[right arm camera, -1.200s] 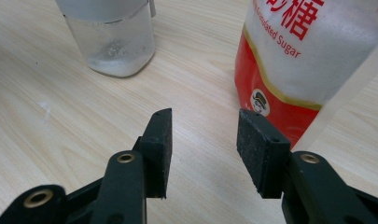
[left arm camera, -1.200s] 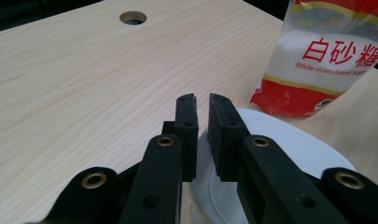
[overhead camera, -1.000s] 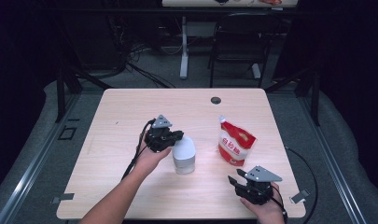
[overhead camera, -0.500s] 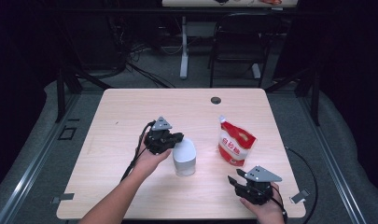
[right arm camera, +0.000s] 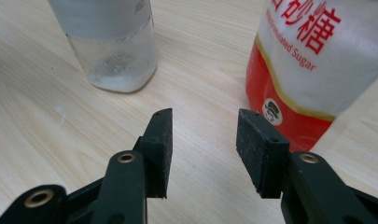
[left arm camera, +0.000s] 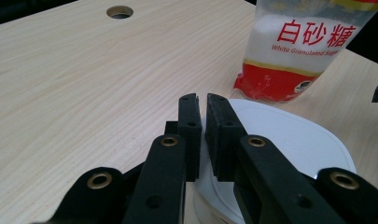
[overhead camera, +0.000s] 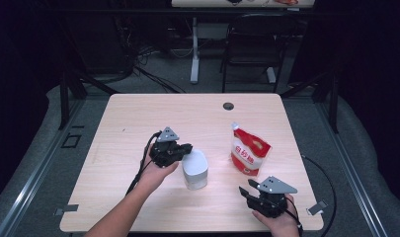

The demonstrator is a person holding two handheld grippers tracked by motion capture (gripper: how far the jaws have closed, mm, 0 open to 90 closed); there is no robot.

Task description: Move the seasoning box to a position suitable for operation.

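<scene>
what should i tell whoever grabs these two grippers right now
Left gripper: jaws nearly shut at the near rim of the white lid on the clear container, mid-table; whether they actually pinch it is unclear.
Right gripper: open, holding nothing, near the front right edge, facing the container and the sugar pouch.
The pouch stands upright, right of the container, apart from it.
Done: left gripper placed at the lid. Left: probably getting the lid off and pouring sugar in.
</scene>
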